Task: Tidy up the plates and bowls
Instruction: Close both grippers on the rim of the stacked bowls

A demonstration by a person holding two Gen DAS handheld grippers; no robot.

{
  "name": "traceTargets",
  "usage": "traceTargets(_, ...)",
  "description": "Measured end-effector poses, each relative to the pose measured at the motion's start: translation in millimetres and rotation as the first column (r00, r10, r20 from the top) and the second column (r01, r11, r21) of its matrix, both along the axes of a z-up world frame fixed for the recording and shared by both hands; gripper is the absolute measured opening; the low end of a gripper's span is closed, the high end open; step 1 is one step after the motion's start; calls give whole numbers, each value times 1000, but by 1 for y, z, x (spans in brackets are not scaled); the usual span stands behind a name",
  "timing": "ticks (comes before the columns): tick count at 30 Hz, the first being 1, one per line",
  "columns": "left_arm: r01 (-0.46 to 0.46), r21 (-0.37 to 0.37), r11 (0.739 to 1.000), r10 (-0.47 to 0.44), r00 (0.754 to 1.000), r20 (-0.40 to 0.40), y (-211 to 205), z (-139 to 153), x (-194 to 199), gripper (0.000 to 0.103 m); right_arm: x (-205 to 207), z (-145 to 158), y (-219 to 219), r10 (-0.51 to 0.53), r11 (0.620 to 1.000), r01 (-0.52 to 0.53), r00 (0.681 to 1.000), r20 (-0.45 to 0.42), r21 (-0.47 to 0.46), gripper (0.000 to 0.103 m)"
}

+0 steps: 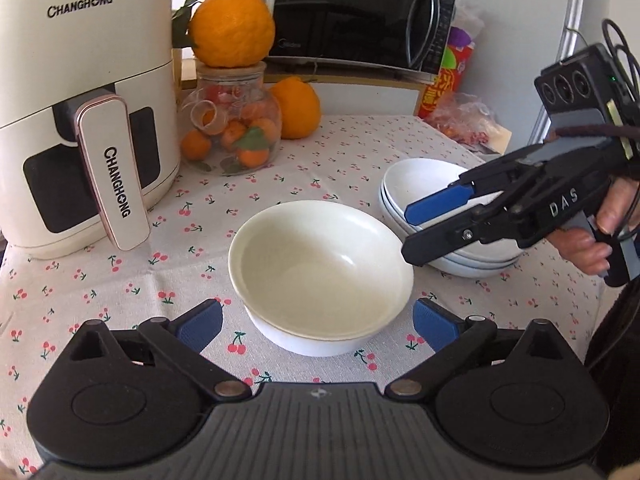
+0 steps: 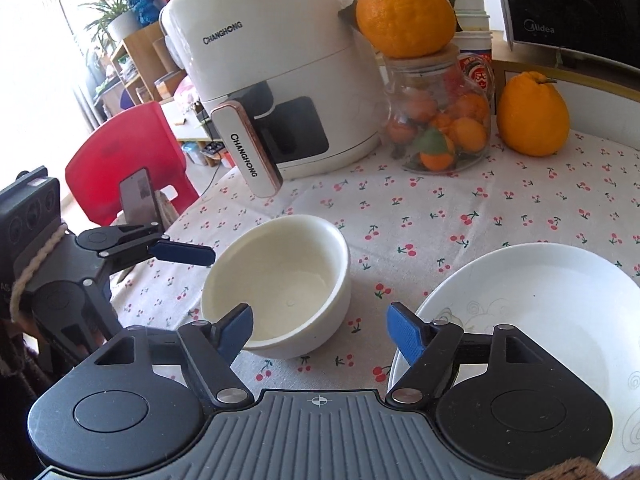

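Observation:
A cream bowl sits nested in another bowl on the cherry-print tablecloth; it also shows in the right wrist view. A stack of white shallow bowls stands to its right and shows in the right wrist view. My left gripper is open and empty, with its fingers either side of the cream bowl's near edge. My right gripper is open and empty, between the cream bowl and the white stack. It shows from the side in the left wrist view.
A white Changhong air fryer stands at the left. A glass jar of small oranges has a large orange on its lid. Another orange, a black microwave and snack bags line the back. A red chair is off the table.

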State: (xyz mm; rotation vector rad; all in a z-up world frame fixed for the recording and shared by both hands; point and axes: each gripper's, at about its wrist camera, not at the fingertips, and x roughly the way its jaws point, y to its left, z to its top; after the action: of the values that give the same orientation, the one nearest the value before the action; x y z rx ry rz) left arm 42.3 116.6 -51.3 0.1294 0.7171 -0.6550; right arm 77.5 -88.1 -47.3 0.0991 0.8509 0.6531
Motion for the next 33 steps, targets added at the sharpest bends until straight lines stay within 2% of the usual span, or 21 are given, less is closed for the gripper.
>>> traceTargets(7, 35, 84, 996, -34, 999, -9, -15, -13, 2, 102, 12, -4, -1, -112, 993, 113, 993, -27, 37, 74)
traceTargets(13, 24, 121, 992, -23, 1000, -6, -22, -18, 5, 99, 21, -9, 4, -144, 988, 147, 988, -45, 51, 46)
traceTargets(21, 4, 155, 988, -5, 1000, 8, -30, -21, 9, 94, 26, -17, 15, -125, 991, 128, 989, -73, 36, 35)
traceTargets(23, -2, 165, 986, -1, 1000, 15, -31, -22, 9, 92, 27, -20, 18, -117, 992, 119, 990, -83, 27, 29)
traceTargets(33, 9, 161, 987, -12, 1000, 21, -34, -16, 11, 92, 20, -13, 19, -99, 995, 99, 995, -31, -7, 29)
